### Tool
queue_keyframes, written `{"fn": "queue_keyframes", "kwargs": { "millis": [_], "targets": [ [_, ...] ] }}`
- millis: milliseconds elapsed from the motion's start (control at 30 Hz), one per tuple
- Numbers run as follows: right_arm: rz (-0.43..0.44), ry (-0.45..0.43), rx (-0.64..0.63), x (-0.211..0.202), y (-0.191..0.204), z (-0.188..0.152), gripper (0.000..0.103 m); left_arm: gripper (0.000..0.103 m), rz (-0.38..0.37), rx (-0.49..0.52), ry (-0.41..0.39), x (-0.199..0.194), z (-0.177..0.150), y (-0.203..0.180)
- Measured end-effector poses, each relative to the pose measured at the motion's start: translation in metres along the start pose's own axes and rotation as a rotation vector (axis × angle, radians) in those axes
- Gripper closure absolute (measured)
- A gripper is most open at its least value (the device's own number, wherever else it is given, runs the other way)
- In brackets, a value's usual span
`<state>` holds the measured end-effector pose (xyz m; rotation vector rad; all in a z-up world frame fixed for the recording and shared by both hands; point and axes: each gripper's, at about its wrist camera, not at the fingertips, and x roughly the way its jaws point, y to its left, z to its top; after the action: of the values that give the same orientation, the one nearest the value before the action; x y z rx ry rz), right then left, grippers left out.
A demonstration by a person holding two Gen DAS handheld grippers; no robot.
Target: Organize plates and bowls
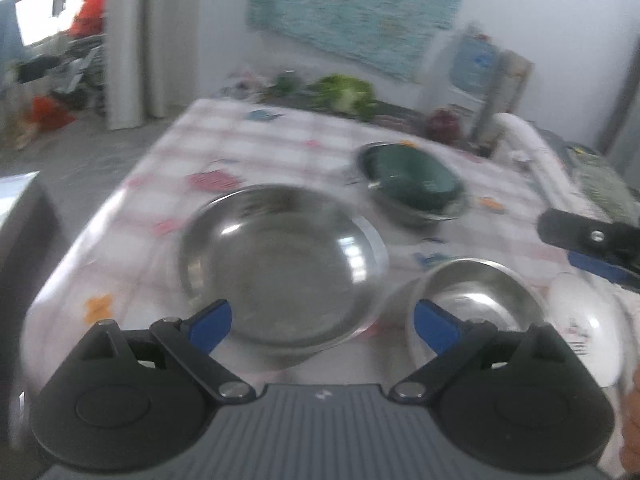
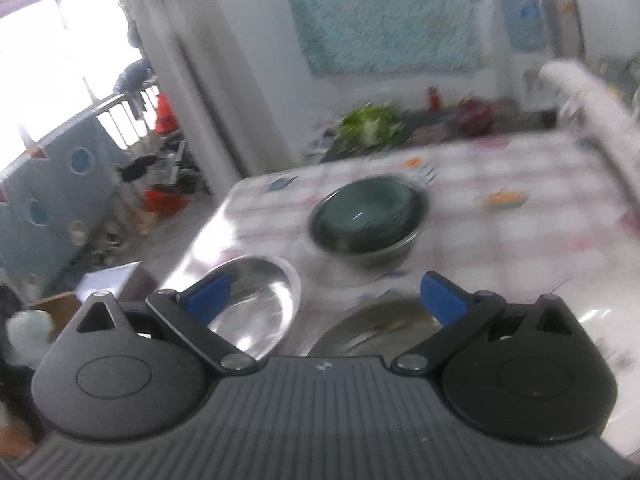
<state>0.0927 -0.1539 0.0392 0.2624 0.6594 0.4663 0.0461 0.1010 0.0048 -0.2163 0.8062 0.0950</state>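
Note:
Both views are blurred by motion. A wide shallow steel bowl (image 1: 280,264) (image 2: 256,304) sits on the checked tablecloth, just beyond my left gripper (image 1: 322,324), which is open and holds nothing. To its right stands a smaller steel bowl (image 1: 476,304) (image 2: 376,328), and past that a white dish (image 1: 584,328). Farther back, a dark green bowl (image 1: 412,184) (image 2: 366,216) rests inside another steel bowl. My right gripper (image 2: 324,300) is open and empty above the smaller steel bowl. One of its fingers (image 1: 588,236) shows at the right edge of the left wrist view.
The table (image 1: 256,140) drops off to the floor on the left, beside a grey box (image 1: 24,216). Green vegetables (image 1: 348,92) and a dark red item (image 1: 442,122) lie at the far end. A white roll (image 1: 532,148) runs along the right side.

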Motion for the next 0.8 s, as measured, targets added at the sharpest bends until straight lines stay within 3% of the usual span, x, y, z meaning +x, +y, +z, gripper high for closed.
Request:
{"fn": "queue_keyframes", "kwargs": {
  "millis": [200,400,467,667,800],
  "targets": [
    [0.060,0.083,-0.035,0.032,0.030,-0.020,0.008,0.019,0.086,-0.018,0.004,0.011,-0.002,0.025],
    [0.046,0.127,-0.088,0.077,0.048,-0.011,0.036,0.034,0.166,0.026,-0.005,0.034,0.006,0.035],
    [0.033,0.140,-0.112,0.096,0.049,-0.003,0.052,0.042,0.193,0.043,0.005,0.047,0.011,0.038],
    [-0.019,0.199,-0.207,0.145,0.055,0.004,0.072,0.065,0.252,0.070,0.030,0.070,0.017,0.050],
    [-0.017,0.247,-0.215,0.170,0.054,0.003,0.081,0.084,0.245,0.041,0.064,0.074,0.017,0.063]
  ]
}}
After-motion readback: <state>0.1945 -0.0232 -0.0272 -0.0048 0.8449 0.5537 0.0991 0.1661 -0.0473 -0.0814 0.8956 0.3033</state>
